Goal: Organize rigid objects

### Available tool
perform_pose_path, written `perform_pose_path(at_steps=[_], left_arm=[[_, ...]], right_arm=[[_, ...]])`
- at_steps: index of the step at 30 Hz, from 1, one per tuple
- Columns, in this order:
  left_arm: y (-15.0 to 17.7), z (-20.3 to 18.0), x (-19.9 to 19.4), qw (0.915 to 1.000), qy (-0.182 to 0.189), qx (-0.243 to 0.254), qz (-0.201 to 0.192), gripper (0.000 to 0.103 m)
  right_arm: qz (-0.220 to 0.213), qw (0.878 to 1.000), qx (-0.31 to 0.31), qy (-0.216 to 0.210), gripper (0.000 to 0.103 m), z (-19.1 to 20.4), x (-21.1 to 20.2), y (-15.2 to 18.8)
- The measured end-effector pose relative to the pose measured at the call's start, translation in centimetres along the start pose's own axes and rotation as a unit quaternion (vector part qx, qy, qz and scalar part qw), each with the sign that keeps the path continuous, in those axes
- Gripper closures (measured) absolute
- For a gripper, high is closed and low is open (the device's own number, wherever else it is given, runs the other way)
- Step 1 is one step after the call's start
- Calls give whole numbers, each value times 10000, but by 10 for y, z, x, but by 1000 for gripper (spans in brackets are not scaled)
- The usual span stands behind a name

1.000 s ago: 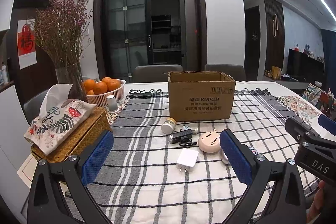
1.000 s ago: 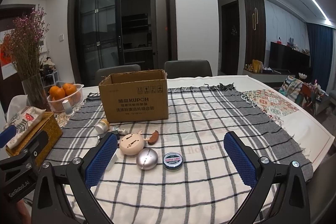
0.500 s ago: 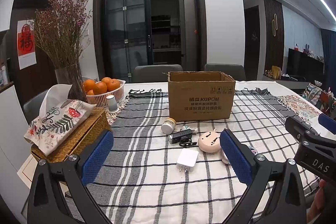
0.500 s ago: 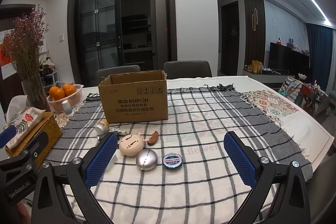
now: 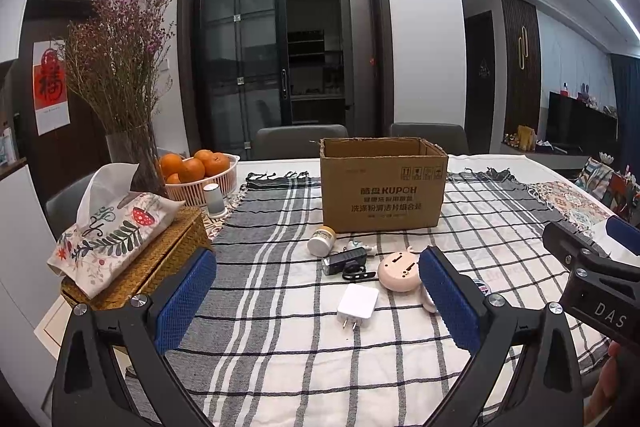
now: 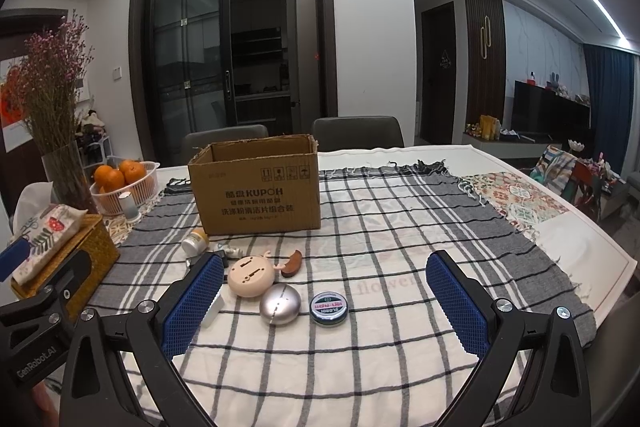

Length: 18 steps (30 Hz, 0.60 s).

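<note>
An open cardboard box (image 5: 383, 183) stands on the checked tablecloth; it also shows in the right wrist view (image 6: 258, 185). In front of it lie small objects: a white charger (image 5: 357, 303), a black gadget (image 5: 345, 262), a small jar (image 5: 321, 240), a pink round case (image 5: 399, 265) (image 6: 251, 275), a silver egg-shaped object (image 6: 280, 303), a green tin (image 6: 329, 307) and a brown curved piece (image 6: 293, 263). My left gripper (image 5: 316, 301) is open and empty, above the cloth before the charger. My right gripper (image 6: 326, 301) is open and empty, with the silver object and tin between its fingers' line of sight.
A wicker tissue box with a floral cover (image 5: 120, 247) sits at the left. A basket of oranges (image 5: 200, 173), a small white cup (image 5: 212, 199) and a vase of dried flowers (image 5: 128, 147) stand behind it. Chairs (image 5: 300, 141) stand beyond the table's far edge.
</note>
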<state>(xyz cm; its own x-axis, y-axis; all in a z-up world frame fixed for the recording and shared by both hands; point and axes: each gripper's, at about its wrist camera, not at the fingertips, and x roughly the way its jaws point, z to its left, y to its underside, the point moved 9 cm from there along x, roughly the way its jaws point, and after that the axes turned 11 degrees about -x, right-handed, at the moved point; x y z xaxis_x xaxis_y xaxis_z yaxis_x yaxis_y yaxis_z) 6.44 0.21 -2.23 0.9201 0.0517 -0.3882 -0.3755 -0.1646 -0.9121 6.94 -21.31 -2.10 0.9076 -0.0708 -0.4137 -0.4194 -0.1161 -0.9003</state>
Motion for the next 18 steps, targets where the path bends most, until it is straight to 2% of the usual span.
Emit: perform_pose_path(at_steps=[11,18], left_arm=[[3,-1,3,10000,22,-8,59,0],[14,-3,18,9995,76,76,308,0]], right_arm=[[26,10000,2,-5,1,0,1,0],[162,9999,11,-48,1,3,12,9]])
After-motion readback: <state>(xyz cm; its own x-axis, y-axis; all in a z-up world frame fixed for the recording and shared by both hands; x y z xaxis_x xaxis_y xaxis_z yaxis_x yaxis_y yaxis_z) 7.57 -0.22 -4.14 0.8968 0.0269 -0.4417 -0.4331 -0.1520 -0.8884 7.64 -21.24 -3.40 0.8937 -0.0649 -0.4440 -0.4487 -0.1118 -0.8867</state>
